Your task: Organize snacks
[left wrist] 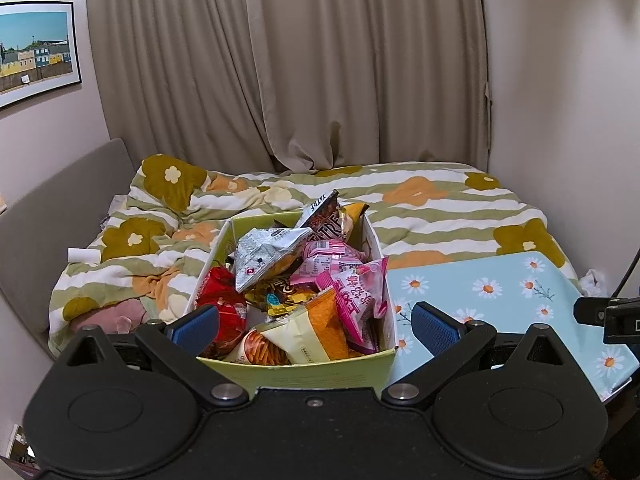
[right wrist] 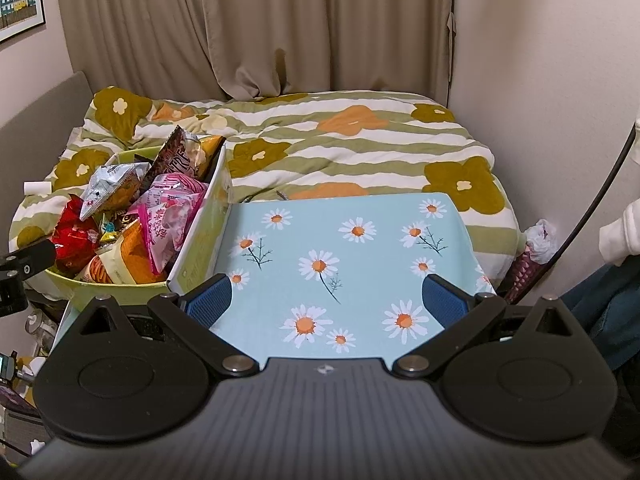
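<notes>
The green box heaped with snack packets runs lengthwise away from both tools; the left tool and right tool gape wide, empty.

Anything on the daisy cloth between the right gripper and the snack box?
Nothing: in the right wrist view, bare daisy cloth runs from the open right gripper to the snack box.

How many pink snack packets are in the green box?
2 show. One pink packet leans against the green box's right wall, toward the front; the other pink packet lies just behind it, mid-box. More may be buried under the pile.
</notes>
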Tool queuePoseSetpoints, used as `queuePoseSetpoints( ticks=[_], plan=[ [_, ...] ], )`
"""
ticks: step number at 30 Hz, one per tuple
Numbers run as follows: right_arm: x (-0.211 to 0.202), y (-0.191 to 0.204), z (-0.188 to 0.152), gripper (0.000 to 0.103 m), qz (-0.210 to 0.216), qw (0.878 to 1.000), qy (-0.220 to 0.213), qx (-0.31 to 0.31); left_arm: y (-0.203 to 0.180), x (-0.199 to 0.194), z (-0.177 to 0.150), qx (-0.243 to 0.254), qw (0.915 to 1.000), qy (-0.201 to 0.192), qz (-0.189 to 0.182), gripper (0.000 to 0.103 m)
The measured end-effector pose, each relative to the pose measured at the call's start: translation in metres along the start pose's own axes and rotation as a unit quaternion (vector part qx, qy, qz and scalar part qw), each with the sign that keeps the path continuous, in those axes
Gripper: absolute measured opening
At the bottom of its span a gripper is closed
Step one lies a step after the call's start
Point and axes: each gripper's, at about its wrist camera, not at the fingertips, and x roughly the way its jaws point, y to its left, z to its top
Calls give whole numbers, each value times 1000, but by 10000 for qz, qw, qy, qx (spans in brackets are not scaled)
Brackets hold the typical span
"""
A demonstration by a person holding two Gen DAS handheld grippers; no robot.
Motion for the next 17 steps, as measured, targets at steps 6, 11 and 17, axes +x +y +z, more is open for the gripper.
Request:
queuePoseSetpoints(
  ticks=[6, 11, 17],
  plan=[
    [3, 7, 2, 103, -4, 10000, -21, -22, 3, -3, -1, -45, 9999, -105, -37, 103],
    [2, 10, 2, 103, -8, 10000, -64, 17, 3, -4, -1, 45, 9996, -224, 166, 103],
    [1, 11, 2, 103, -37, 10000, -67, 17, 5, 0, -2, 60, 9997, -216, 89, 103]
  ],
)
